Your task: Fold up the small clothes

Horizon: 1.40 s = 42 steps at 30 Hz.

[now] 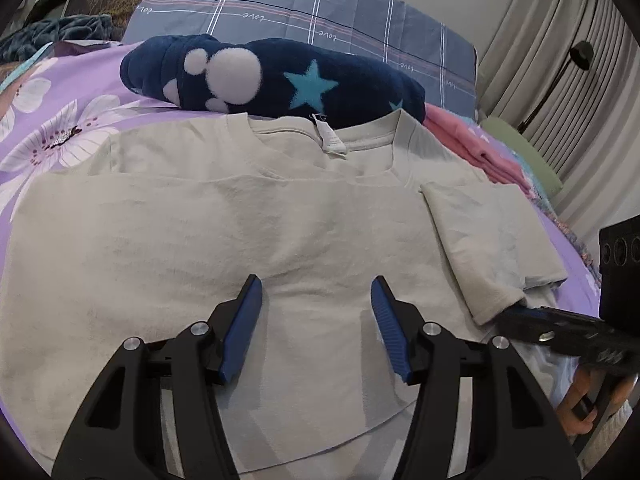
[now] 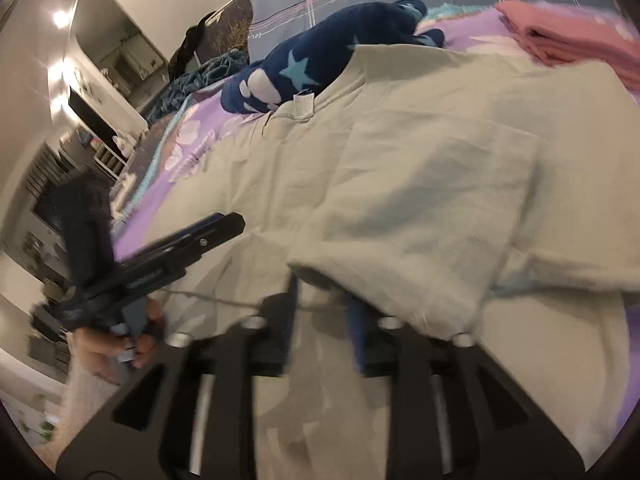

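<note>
A pale beige T-shirt (image 1: 224,232) lies on the purple floral bedsheet (image 1: 52,92), collar away from me, its lower part folded up over the chest. Its right sleeve (image 1: 480,240) is folded inward. My left gripper (image 1: 316,292) hovers open and empty above the shirt's middle. My right gripper (image 1: 516,312) sits at the sleeve's cuff. In the blurred right wrist view the right gripper (image 2: 324,300) has its fingers partly apart under the raised sleeve edge (image 2: 380,276), and the shirt (image 2: 420,140) fills the frame. The left gripper (image 2: 216,228) shows there too.
A navy plush blanket with stars (image 1: 280,76) lies just beyond the collar, with a blue plaid pillow (image 1: 312,12) behind it. Folded pink clothes (image 1: 480,144) lie at the right. A black box (image 1: 620,264) stands at the right edge near the curtains.
</note>
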### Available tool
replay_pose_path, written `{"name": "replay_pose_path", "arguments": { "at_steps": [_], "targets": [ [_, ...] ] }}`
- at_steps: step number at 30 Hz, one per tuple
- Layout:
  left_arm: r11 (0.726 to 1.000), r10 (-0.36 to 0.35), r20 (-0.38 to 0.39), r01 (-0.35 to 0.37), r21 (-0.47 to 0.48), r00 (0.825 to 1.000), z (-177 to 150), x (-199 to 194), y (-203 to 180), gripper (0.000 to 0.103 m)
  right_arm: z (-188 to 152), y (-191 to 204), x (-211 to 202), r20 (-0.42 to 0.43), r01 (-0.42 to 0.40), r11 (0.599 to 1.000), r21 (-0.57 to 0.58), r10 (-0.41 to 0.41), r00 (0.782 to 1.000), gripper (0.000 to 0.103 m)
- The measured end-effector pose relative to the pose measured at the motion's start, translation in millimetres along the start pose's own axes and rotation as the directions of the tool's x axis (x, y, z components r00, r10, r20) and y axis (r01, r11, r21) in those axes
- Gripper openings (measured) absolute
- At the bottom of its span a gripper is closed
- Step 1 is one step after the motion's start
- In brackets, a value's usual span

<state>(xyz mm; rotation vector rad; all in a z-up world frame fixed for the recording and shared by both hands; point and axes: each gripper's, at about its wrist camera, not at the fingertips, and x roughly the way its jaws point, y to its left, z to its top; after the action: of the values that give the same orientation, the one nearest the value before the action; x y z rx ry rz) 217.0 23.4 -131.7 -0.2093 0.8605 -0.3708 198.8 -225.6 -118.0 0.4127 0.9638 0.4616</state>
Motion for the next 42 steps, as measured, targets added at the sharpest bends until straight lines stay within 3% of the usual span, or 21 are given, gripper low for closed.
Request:
{"name": "replay_pose_path", "arguments": {
  "at_steps": [5, 9, 11, 14, 17, 21, 22, 23, 25, 27, 28, 29, 30, 35, 39, 42],
  "targets": [
    [1.0, 0.006, -0.001, -0.006, 0.007, 1.0, 1, 1, -1, 0.059, 9, -38, -15, 0.018, -0.047, 0.985, 0.167, 0.044, 0.999, 0.048],
    [1.0, 0.026, 0.007, -0.026, 0.013, 1.0, 1, -2, -3, 0.058, 10, -65, -20, 0.044, -0.115, 0.932, 0.343, 0.107, 0.993, 0.042],
    [0.998, 0.059, 0.029, -0.06, 0.015, 0.998, 0, -9, -8, 0.055, 16, -69, -27, 0.072, -0.128, 0.926, 0.354, 0.11, 0.991, 0.042],
    [0.994, -0.017, 0.055, 0.01, 0.111, 0.998, -4, -25, -39, 0.046, 32, -71, -43, 0.115, -0.091, 0.939, 0.332, 0.056, 0.992, 0.042],
    [0.947, -0.028, 0.055, 0.009, 0.321, 0.998, -13, -30, -98, 0.046, 56, -79, -46, 0.101, -0.033, 0.945, 0.327, 0.0, 0.995, 0.042],
    [0.849, -0.051, 0.012, 0.037, 0.527, 0.999, -32, -15, -167, 0.046, 82, -87, -30, -0.005, 0.071, 0.966, 0.247, -0.072, 0.997, 0.042],
    [0.806, -0.027, 0.018, 0.011, 0.591, 0.999, -39, -5, -186, 0.046, 85, -87, -24, -0.032, 0.082, 0.97, 0.229, -0.077, 0.997, 0.042],
    [0.783, -0.008, 0.021, -0.006, 0.621, 1.0, -45, 1, -195, 0.046, 86, -87, -21, -0.054, 0.091, 0.973, 0.21, -0.082, 0.995, 0.039],
    [0.738, 0.04, 0.001, -0.03, 0.674, 0.999, -53, 21, -211, 0.046, 91, -83, -14, -0.089, 0.115, 0.979, 0.167, -0.101, 0.991, 0.033],
    [0.717, 0.081, -0.022, -0.044, 0.696, 0.996, -56, 35, -217, 0.046, 91, -79, -12, -0.107, 0.143, 0.982, 0.122, -0.13, 0.986, 0.006],
    [0.716, 0.086, -0.027, -0.043, 0.697, 0.996, -55, 39, -217, 0.045, 90, -76, -14, -0.11, 0.148, 0.984, 0.103, -0.136, 0.985, 0.003],
    [0.724, 0.079, -0.033, -0.035, 0.689, 0.996, -52, 39, -217, 0.025, 91, -72, -16, -0.101, 0.155, 0.984, 0.092, -0.145, 0.984, 0.003],
    [0.735, 0.077, -0.041, -0.028, 0.678, 0.996, -48, 38, -215, 0.012, 90, -67, -21, -0.087, 0.163, 0.983, 0.08, -0.156, 0.984, 0.003],
    [0.831, 0.007, -0.023, 0.007, 0.556, 1.0, -16, 7, -189, 0.009, 97, -39, -40, -0.045, 0.13, 0.991, 0.025, -0.129, 0.991, 0.003],
    [0.911, -0.09, 0.03, 0.07, 0.406, 0.995, 9, -40, -147, 0.009, 122, 0, -39, -0.041, 0.043, 0.999, -0.011, -0.043, 0.998, 0.003],
    [0.942, -0.116, 0.084, 0.083, 0.324, 0.99, 24, -69, -122, 0.009, 135, 47, -30, -0.045, -0.006, 0.996, -0.092, 0.002, 0.999, 0.003]
  ]
}}
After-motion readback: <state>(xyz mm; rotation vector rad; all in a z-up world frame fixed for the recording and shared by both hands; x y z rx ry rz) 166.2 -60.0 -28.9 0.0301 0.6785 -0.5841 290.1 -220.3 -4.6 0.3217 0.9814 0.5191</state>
